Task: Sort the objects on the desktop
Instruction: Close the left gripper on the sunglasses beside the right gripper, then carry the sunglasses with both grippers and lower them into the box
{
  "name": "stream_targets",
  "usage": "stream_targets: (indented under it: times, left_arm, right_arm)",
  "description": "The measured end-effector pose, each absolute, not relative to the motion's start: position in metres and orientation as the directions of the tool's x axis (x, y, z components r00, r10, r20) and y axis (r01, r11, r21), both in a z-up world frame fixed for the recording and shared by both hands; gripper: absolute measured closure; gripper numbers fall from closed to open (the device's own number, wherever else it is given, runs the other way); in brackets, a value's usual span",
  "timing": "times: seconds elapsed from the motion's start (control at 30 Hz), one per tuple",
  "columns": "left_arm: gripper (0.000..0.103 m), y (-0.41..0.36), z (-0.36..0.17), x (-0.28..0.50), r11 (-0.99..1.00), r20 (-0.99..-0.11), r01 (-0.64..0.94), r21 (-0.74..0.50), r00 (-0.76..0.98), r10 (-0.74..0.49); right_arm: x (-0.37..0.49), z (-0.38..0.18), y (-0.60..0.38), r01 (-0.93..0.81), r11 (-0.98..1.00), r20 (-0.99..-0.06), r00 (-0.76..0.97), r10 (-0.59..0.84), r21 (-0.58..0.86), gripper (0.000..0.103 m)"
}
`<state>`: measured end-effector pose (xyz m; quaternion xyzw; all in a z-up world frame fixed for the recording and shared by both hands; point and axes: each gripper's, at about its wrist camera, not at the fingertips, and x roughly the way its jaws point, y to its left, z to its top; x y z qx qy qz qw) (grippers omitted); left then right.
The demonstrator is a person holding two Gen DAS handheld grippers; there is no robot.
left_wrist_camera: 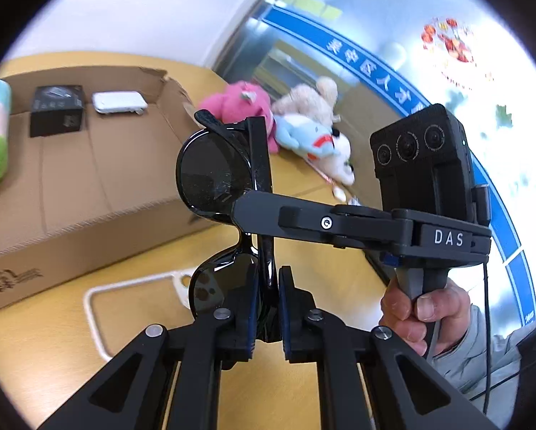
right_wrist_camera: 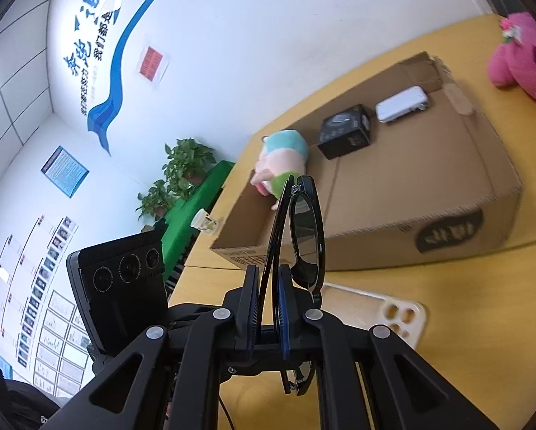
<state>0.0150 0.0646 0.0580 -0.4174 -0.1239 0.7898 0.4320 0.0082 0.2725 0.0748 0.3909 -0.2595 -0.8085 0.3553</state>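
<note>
Both claws gripped one pair of black sunglasses [left_wrist_camera: 228,193], held in the air above the bench [left_wrist_camera: 321,268]. Left claw [left_wrist_camera: 268,308] was clenched on the frame near the bridge, with one dark lens just beside its left pad and the other lens rising beyond its tips. Right claw [right_wrist_camera: 268,304] was clenched on a thin temple arm of the sunglasses [right_wrist_camera: 305,229], whose lens stood edge-on just past its right pad. In the left wrist view the right claw's fingers [left_wrist_camera: 253,208] came in from the right and met the sunglasses at the upper lens, and a hand [left_wrist_camera: 422,308] held that tool's grip below its camera block.

Beyond both claws lay an open cardboard box [left_wrist_camera: 88,186] on the bench. Inside it sat a small black box [left_wrist_camera: 57,109], a white case [left_wrist_camera: 119,102] beside that, and a pastel plush [right_wrist_camera: 284,163] at the far-left end as the left claw saw it. Right of the box, past the left claw, lay a pink plush [left_wrist_camera: 248,107], a beige plush [left_wrist_camera: 312,98] and a blue-and-white plush [left_wrist_camera: 318,143], close together. Under the claws, on the bench, lay a clear phone case [right_wrist_camera: 386,313].
</note>
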Motion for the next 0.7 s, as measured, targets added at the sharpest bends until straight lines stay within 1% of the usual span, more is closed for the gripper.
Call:
stream_targets:
  times: [0.23,0.43,0.57,0.7]
  left_arm:
    - [0.094,0.016,0.093,-0.011,-0.643,-0.526,-0.541,-0.542,-0.378,0.762]
    - [0.094,-0.024,0.111,-0.049,-0.697,-0.548,-0.491,-0.522,-0.433,0.715]
    - [0.094,-0.05,0.099,-0.074,-0.722,-0.578,-0.435,-0.538,-0.433,0.692]
    - [0.094,-0.066,0.072,-0.099,-0.74,-0.628,-0.373,-0.56,-0.392,0.672]
  right_arm:
    - [-0.024,0.112,0.224,0.458,-0.585,-0.422,-0.414,-0.807,0.67,0.094]
    - [-0.073,0.136,0.177,0.496,-0.544,-0.395,-0.379,-0.837,0.677,0.095]
    - [-0.104,0.127,0.148,0.486,-0.53,-0.399,-0.353,-0.847,0.695,0.094]
    - [-0.129,0.093,0.128,0.436,-0.512,-0.397,-0.331,-0.856,0.74,0.094]
